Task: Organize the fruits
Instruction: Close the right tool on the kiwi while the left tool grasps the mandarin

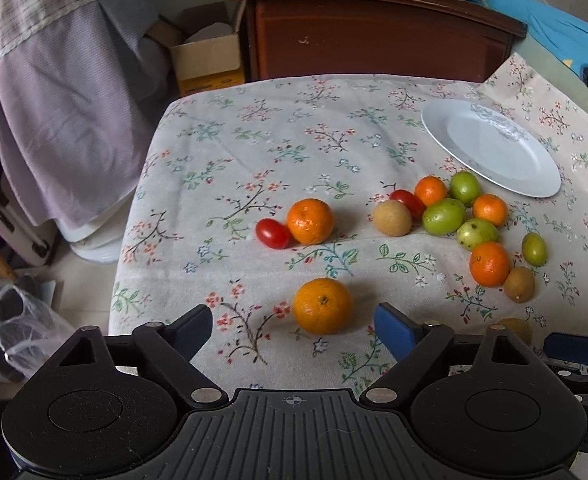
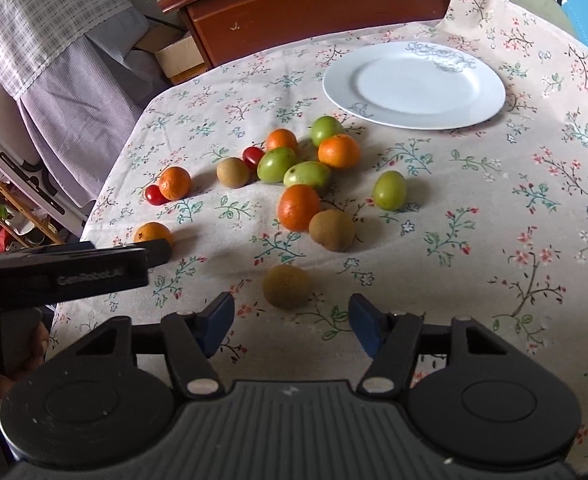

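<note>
Fruit lies scattered on a floral tablecloth (image 1: 254,152). A mandarin (image 1: 323,306) sits just ahead of my left gripper (image 1: 294,334), whose blue pads stand wide on either side without touching it. A brown round fruit (image 2: 287,286) lies just in front of my right gripper (image 2: 290,324), which is open too, pads apart from the fruit. Farther off are a mandarin (image 1: 310,221) touching a red tomato (image 1: 272,233), and a cluster of mandarins, green fruits (image 2: 276,164), brown fruits and a tomato. An empty white plate (image 2: 414,84) stands behind the cluster.
The left tool's black body (image 2: 74,270) reaches in from the left edge, held by a hand (image 2: 34,344). A dark wooden cabinet (image 1: 374,32) stands behind the table, with a cardboard box (image 1: 206,60) and hanging cloth to the left. The table's left edge drops to a cluttered floor.
</note>
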`<state>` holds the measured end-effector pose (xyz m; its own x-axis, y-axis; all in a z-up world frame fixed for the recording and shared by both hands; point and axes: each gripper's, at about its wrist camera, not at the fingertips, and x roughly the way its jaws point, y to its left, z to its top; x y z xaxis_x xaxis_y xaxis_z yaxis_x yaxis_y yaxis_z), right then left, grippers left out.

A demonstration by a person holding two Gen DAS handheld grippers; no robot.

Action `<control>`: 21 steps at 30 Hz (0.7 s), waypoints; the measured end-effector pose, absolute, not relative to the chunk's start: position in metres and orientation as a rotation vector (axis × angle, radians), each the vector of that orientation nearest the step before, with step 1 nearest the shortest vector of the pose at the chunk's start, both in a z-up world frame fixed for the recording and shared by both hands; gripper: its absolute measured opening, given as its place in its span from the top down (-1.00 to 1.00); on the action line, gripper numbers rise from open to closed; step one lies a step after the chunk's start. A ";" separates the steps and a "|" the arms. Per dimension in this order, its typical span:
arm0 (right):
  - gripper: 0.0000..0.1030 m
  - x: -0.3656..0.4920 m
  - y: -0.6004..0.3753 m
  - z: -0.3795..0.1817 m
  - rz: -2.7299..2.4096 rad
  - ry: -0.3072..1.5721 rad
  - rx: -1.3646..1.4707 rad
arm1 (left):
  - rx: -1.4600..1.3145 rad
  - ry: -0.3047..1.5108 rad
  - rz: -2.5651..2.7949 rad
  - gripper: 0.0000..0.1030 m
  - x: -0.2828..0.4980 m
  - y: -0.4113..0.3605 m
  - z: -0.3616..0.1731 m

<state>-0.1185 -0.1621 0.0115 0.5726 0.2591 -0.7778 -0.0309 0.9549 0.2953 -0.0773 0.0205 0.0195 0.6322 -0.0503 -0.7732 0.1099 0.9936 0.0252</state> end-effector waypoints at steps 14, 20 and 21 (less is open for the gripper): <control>0.24 -0.116 -0.158 0.008 0.182 0.914 0.233 | 0.056 0.883 -0.108 -0.30 -0.070 0.021 0.008; 0.46 -0.114 -0.159 0.007 0.180 0.904 0.240 | 0.055 0.861 -0.132 0.15 -0.070 0.019 0.008; 0.46 -0.114 -0.159 0.007 0.184 0.904 0.244 | 0.058 0.857 -0.144 0.26 -0.071 0.018 0.008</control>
